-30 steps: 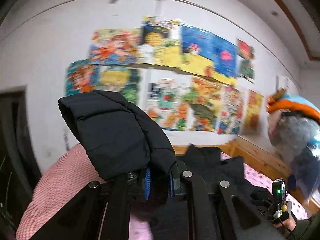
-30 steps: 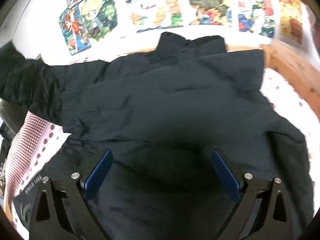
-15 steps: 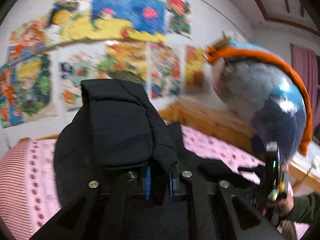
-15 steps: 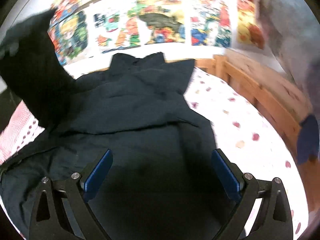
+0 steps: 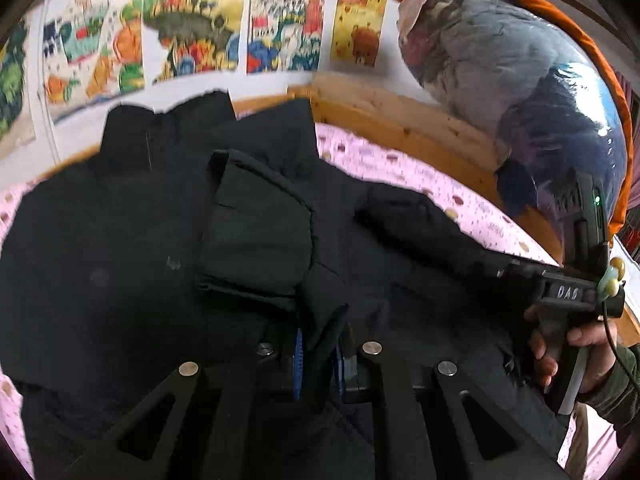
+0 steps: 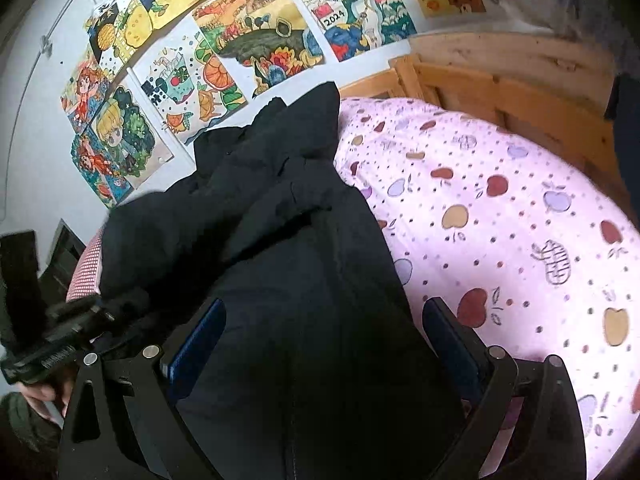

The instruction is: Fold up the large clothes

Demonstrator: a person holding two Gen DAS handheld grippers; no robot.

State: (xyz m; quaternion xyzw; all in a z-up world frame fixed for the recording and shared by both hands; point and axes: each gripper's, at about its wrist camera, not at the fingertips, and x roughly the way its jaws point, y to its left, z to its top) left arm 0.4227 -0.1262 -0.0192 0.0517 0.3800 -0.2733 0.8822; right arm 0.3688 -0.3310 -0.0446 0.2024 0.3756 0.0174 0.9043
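Black padded jacket [image 5: 120, 248] lies spread on the pink bedsheet [image 6: 500, 216]. The left gripper [image 5: 318, 356] is clamped on its sleeve cuff [image 5: 256, 232]; the right gripper [image 6: 324, 344] stands wide, empty, above the body. The fabric looks soft, bulky and springy: grip cuffs and hems.

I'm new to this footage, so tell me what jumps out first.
A big black coat sprawls across the pink fruit-print bedsheet, one sleeve pinched in the left gripper over its middle. Bright drawings cover the wall behind, and the right gripper stands open above the coat.
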